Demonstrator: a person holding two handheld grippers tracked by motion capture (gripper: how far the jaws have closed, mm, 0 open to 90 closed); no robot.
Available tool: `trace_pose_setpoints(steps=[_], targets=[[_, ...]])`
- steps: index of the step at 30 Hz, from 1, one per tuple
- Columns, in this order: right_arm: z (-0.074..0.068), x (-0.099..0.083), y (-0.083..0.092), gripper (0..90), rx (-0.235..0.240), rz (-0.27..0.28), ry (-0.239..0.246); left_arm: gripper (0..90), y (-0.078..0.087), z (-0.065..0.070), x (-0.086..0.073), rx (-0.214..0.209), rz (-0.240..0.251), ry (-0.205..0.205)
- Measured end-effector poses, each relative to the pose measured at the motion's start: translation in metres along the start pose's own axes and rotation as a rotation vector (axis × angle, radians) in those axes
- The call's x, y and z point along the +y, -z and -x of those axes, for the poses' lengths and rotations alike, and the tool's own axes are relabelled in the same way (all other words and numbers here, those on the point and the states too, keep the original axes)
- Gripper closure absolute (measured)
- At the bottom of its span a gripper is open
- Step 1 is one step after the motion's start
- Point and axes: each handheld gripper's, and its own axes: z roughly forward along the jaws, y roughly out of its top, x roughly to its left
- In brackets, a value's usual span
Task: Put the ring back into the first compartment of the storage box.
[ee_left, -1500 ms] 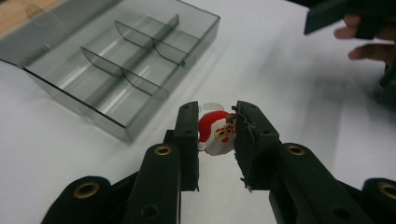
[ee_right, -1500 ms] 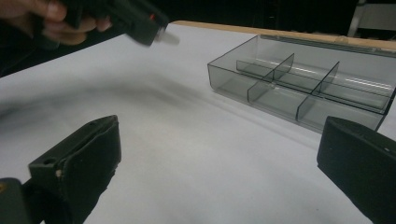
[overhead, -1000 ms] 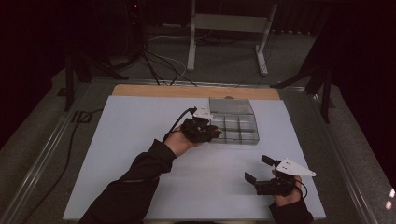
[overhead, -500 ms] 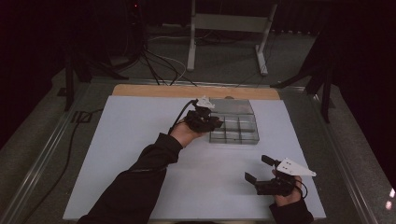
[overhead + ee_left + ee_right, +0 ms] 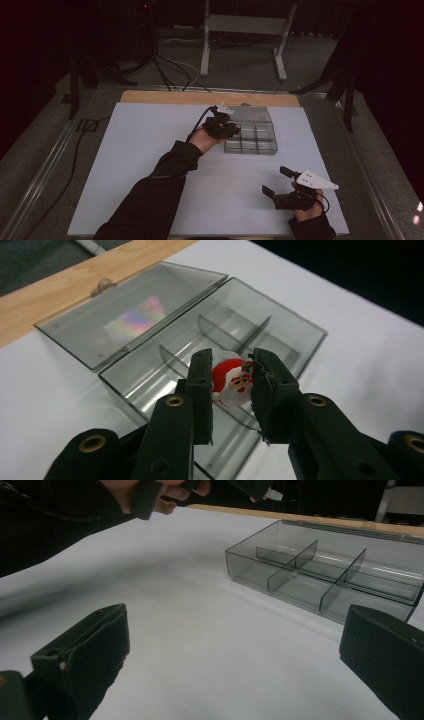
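Left gripper view: your left hand-held gripper (image 5: 231,390) pinches a small red-and-white Santa figure (image 5: 231,383) above the clear smoky-grey plastic compartment box (image 5: 280,330); your right hand-held gripper (image 5: 276,181) rests near it, jaws spread.

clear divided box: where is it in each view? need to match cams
High view: clear divided box right of centre, far half of the white mat, beside the left claw.
Left gripper view: box centre, lid open, beneath the claw.
Right gripper view: box upper right.
Shared landmark: wooden strip behind it.
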Motion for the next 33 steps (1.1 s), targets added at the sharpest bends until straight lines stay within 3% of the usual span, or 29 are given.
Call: trace_pose_setpoints(steps=[9, 11, 21, 33], targets=[[0.000, 0.000, 0.000, 0.0, 0.003, 0.003, -0.002, 72.6, -0.016, -0.007, -0.003, 0.016, -0.019, 0.006], [0.000, 0.000, 0.000, 0.0, 0.003, 0.003, -0.002, 72.6, -0.020, -0.008, -0.004, 0.029, -0.027, -0.010], [-0.001, 0.000, 0.001, 0.0, 0.004, 0.004, 0.000, 72.5, -0.033, -0.019, -0.010, 0.048, -0.048, 0.020], [-0.001, 0.000, 0.001, 0.0, 0.007, 0.006, 0.001, 72.4, -0.047, -0.020, -0.009, 0.062, -0.071, 0.028]])
